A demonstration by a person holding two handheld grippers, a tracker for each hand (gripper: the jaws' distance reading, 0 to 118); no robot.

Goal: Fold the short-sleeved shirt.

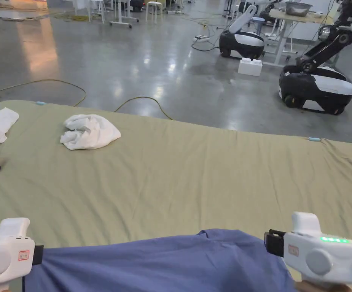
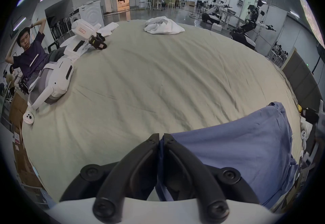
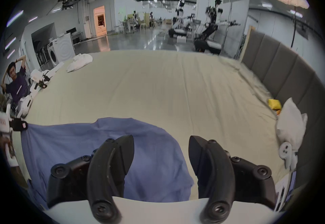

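Shirt (image 1: 160, 262) is pinched at one edge by the left gripper (image 2: 161, 137) alone, the right gripper (image 3: 161, 141) gaping empty; a one-sided pull risks bunching.

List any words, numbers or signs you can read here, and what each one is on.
None can be read.
Red-framed sticker on the left claw: too small and blurred.
Red-framed sticker on the right claw: blurred.
Red-framed sticker on the spare white handheld device lying on the bed: too small.
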